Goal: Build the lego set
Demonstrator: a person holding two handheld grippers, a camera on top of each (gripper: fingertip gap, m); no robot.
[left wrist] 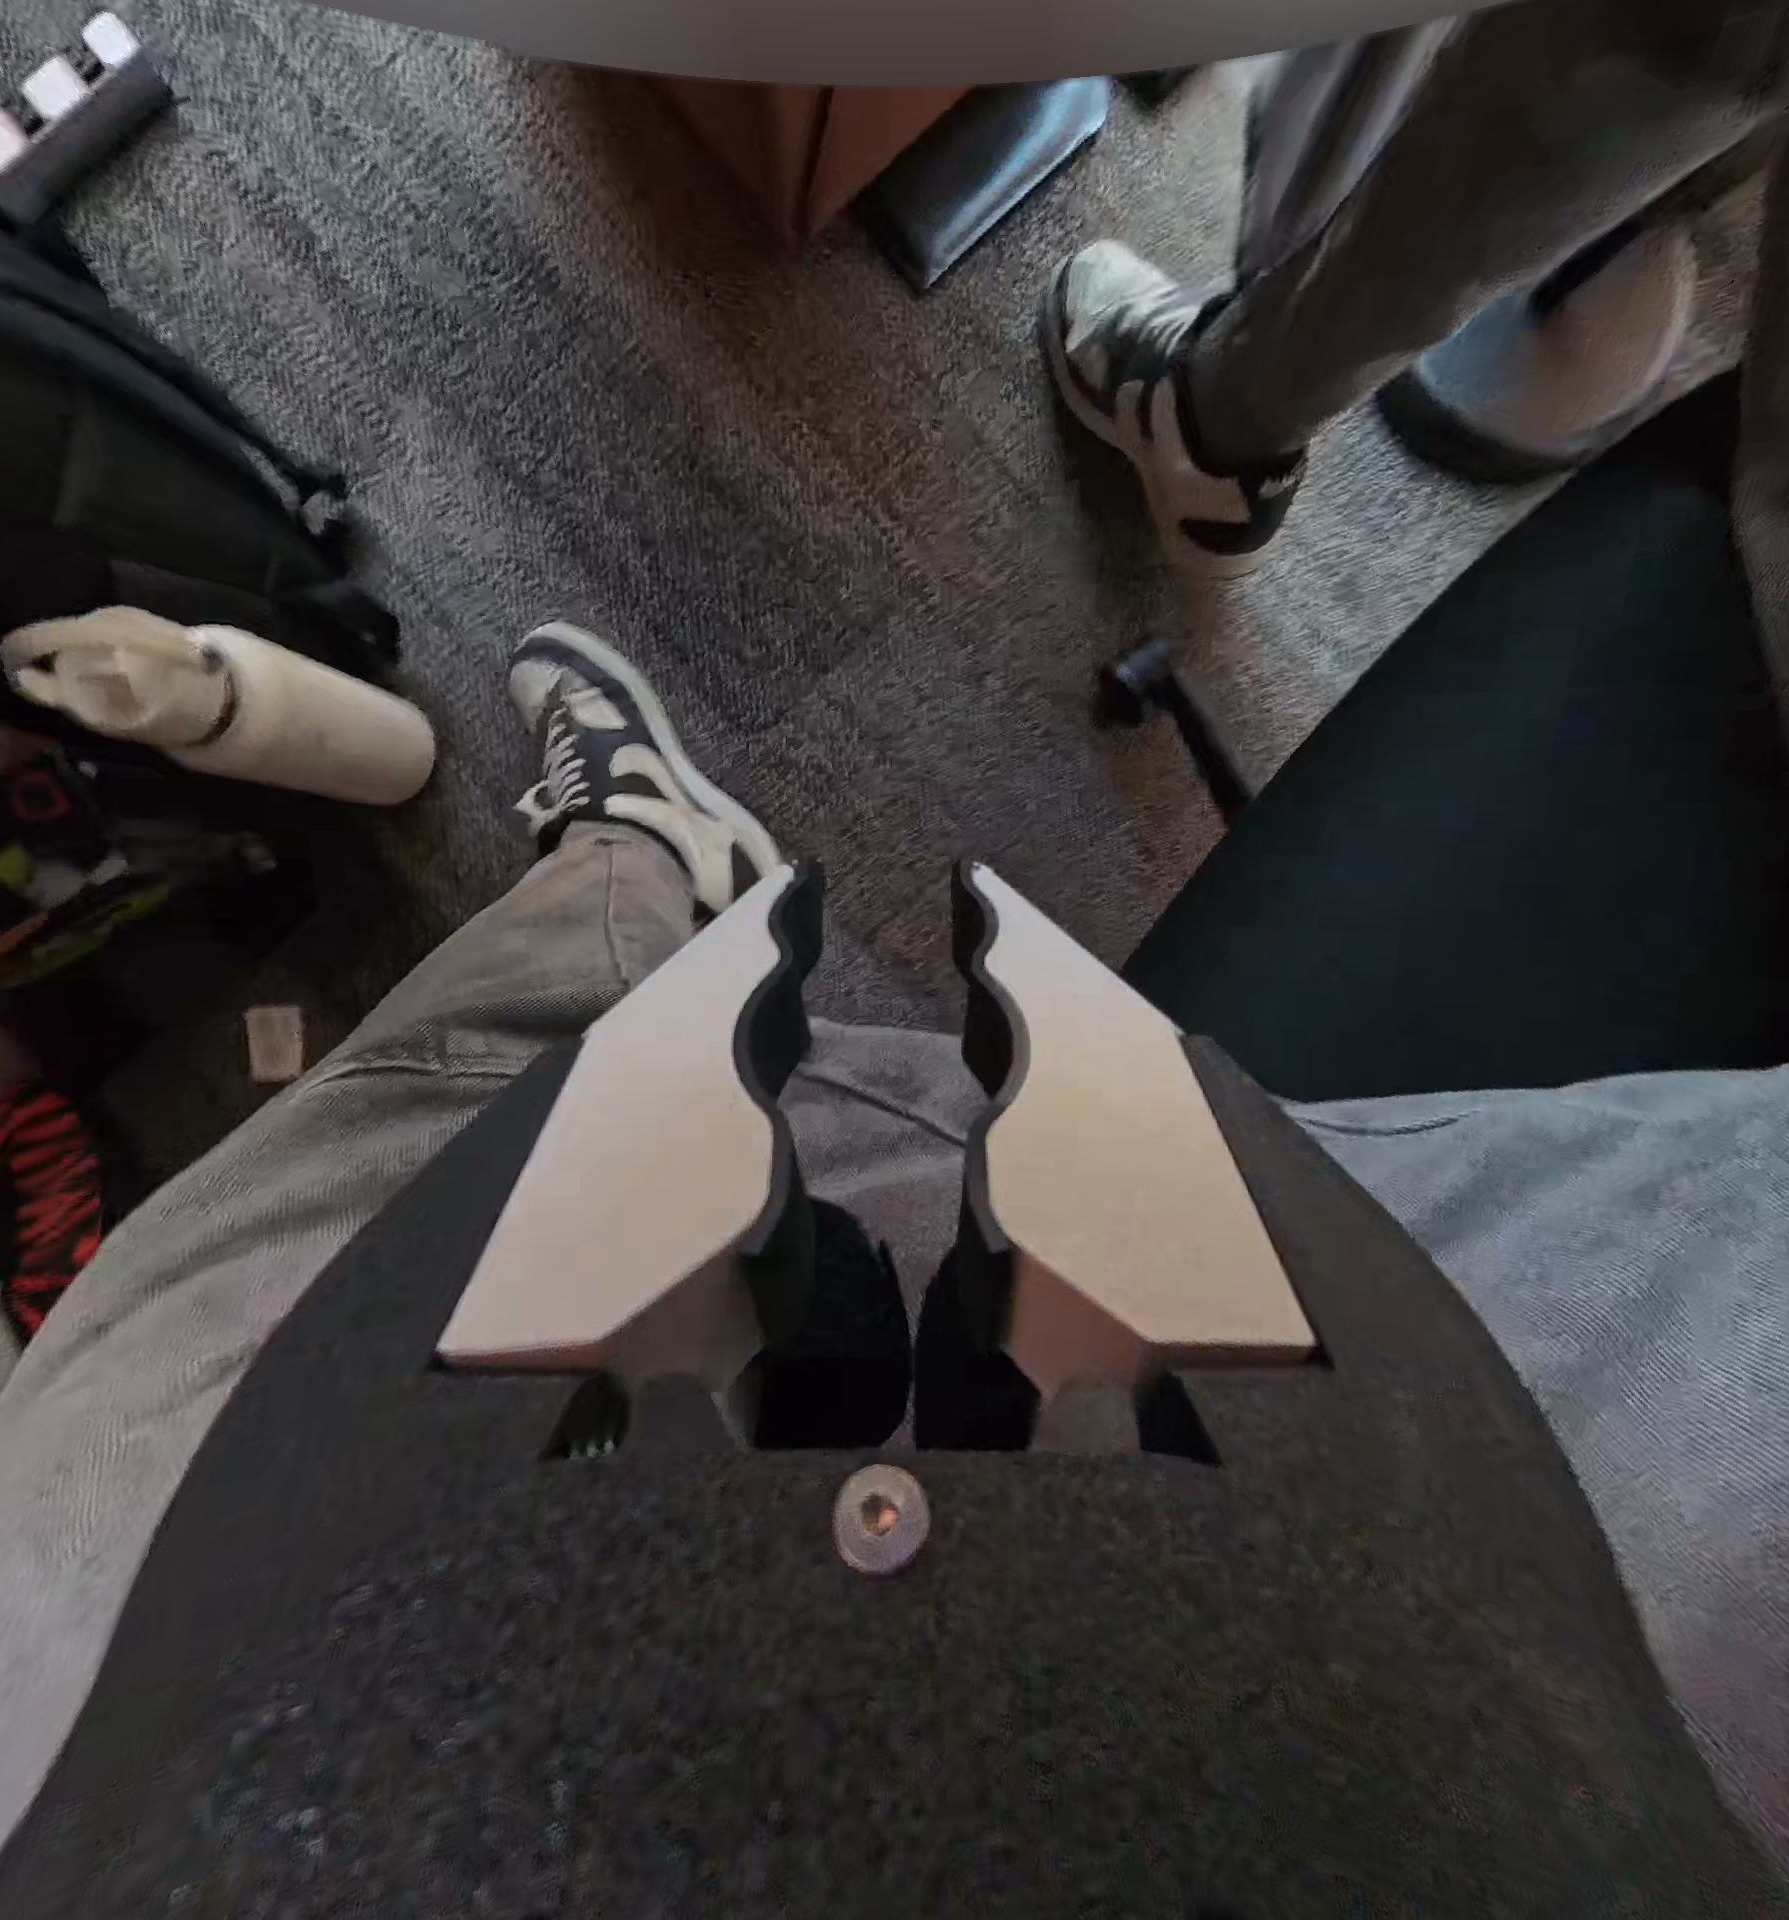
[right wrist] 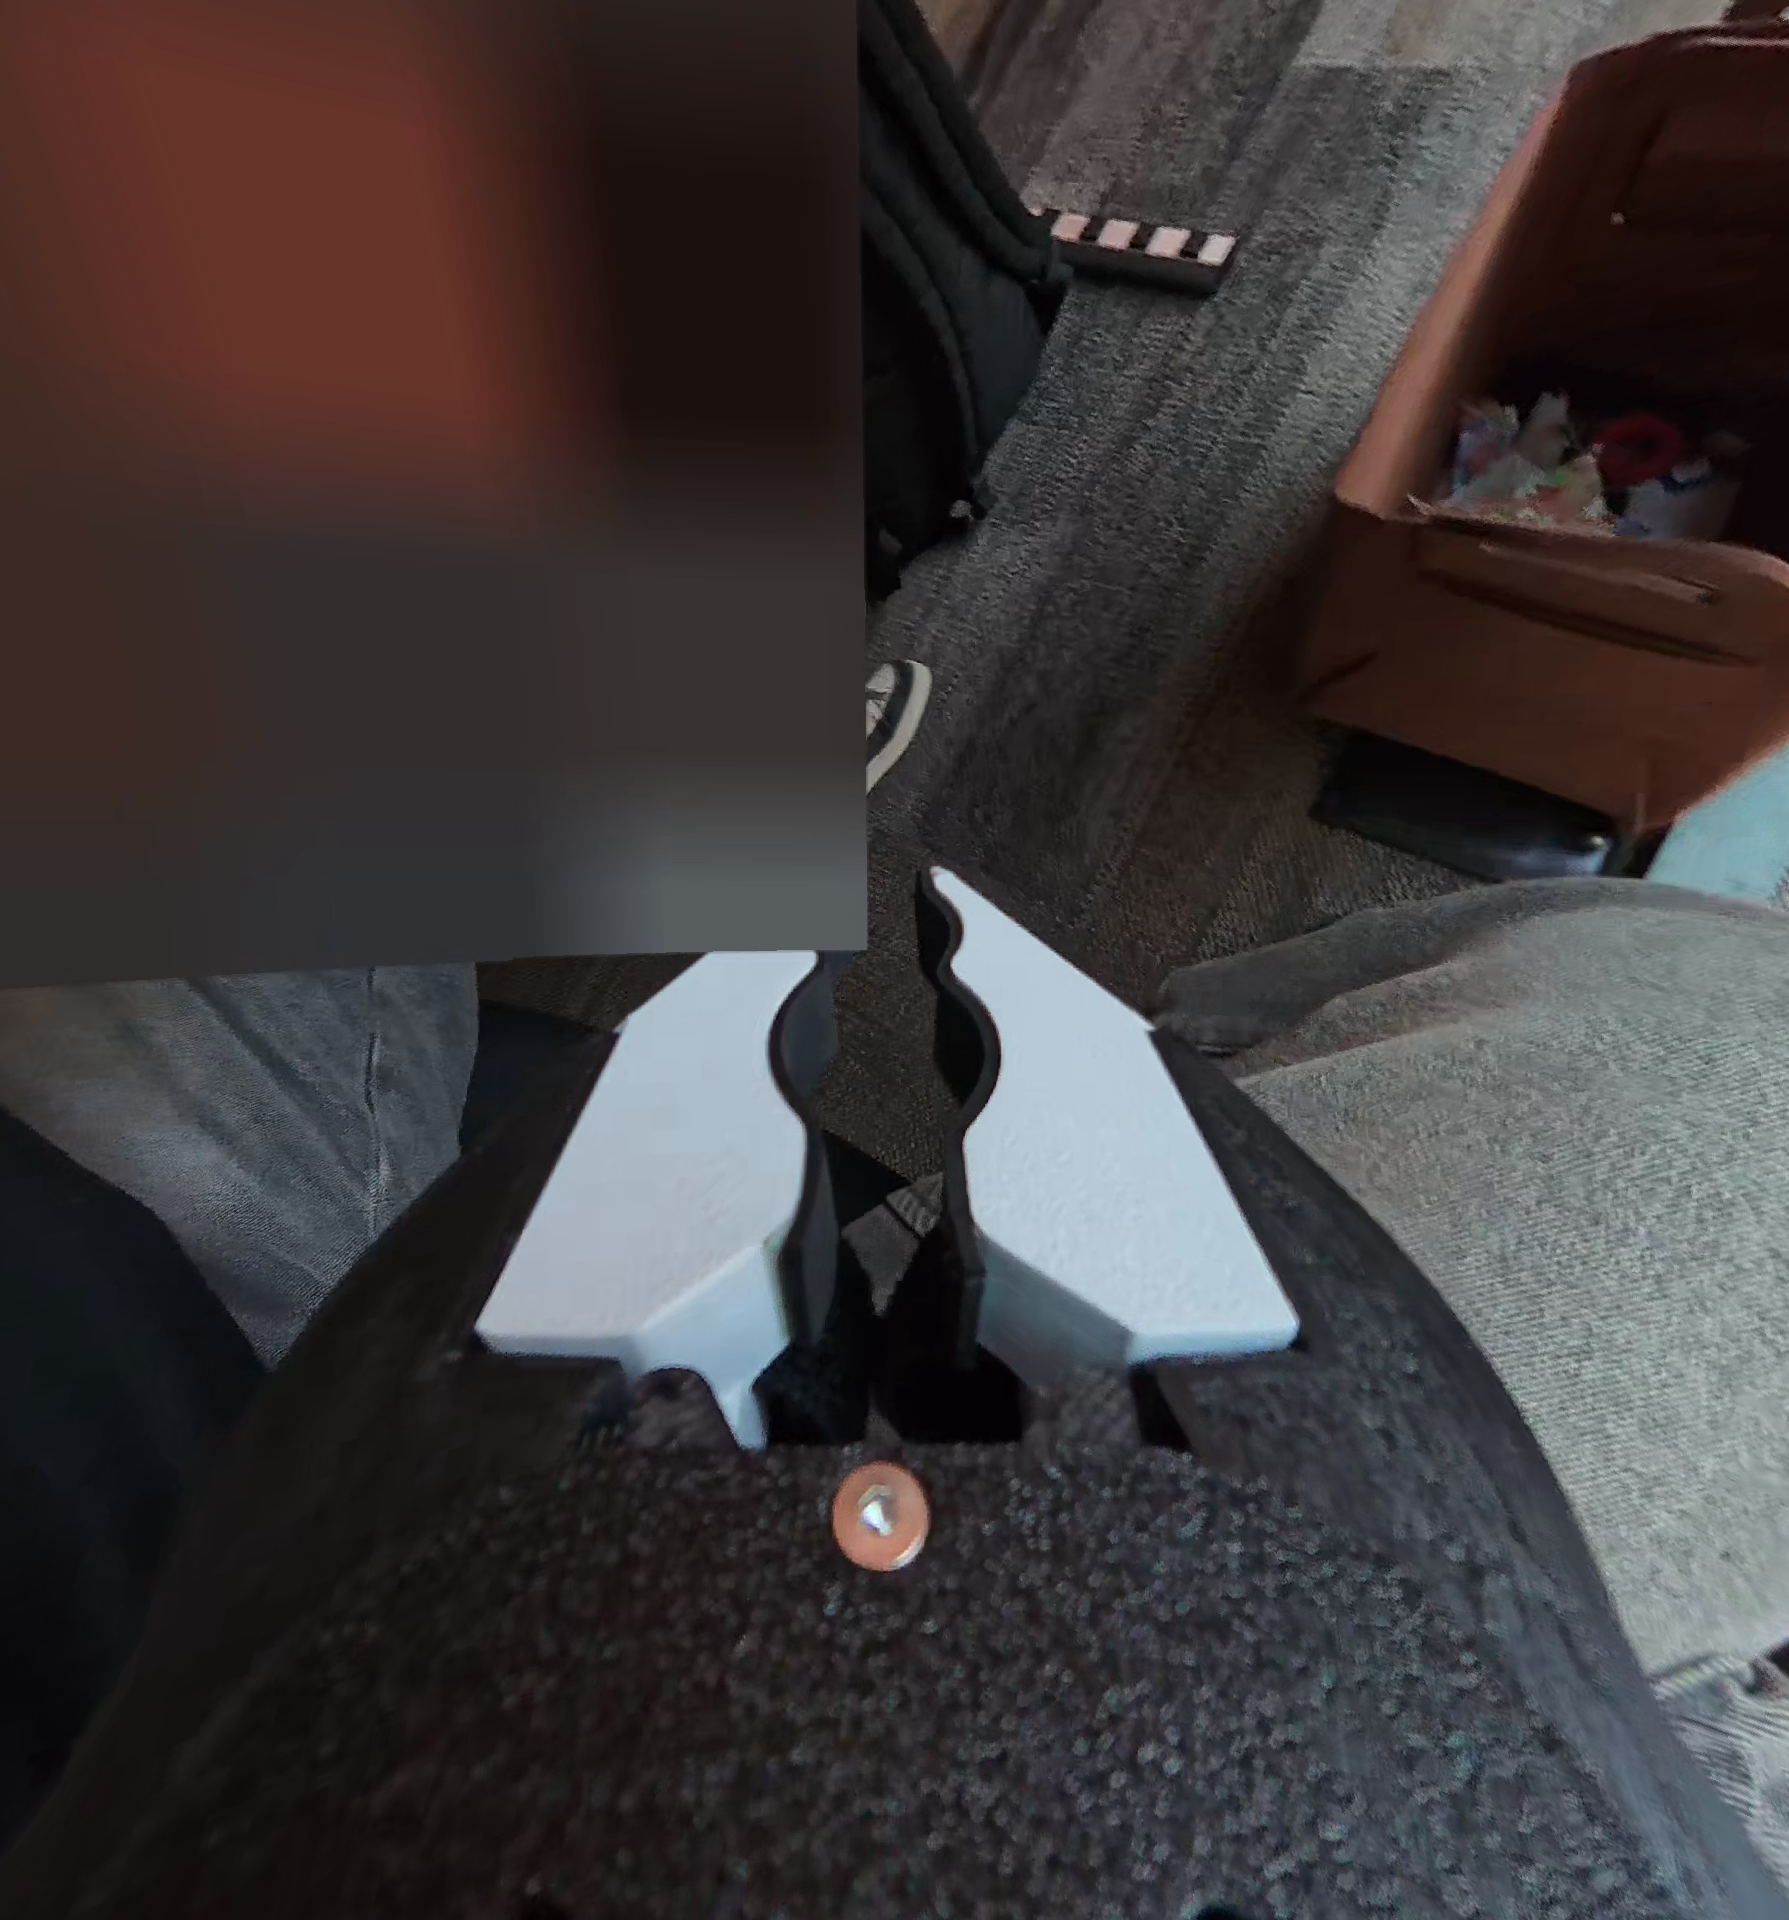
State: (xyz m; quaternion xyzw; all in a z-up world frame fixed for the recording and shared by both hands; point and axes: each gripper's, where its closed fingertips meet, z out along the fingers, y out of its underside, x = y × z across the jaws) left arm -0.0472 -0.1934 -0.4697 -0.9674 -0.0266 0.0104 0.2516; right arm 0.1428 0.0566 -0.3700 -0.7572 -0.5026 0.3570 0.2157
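Note:
No lego pieces show in either view. My left gripper (left wrist: pixel 885 883) is open and empty; it points down at the grey carpet (left wrist: pixel 661 416) over a person's lap in grey trousers (left wrist: pixel 246 1299). My right gripper (right wrist: pixel 879 935) is also open and empty, held above a grey-trousered leg (right wrist: pixel 1492 1195) and pointing at the carpet (right wrist: pixel 1129 727). A blurred patch hides the tip of its left finger. The white fingers (right wrist: pixel 1066 1143) have black wavy inner pads.
A black backpack (left wrist: pixel 90 468) and a white bottle (left wrist: pixel 277 717) lie at the left. Black-and-white sneakers (left wrist: pixel 641 769) rest on the carpet, and a second person's leg (left wrist: pixel 1337 260) is at the upper right. A black chair seat (left wrist: pixel 1544 779) is at the right. A brown cardboard box (right wrist: pixel 1596 520) holds colourful items.

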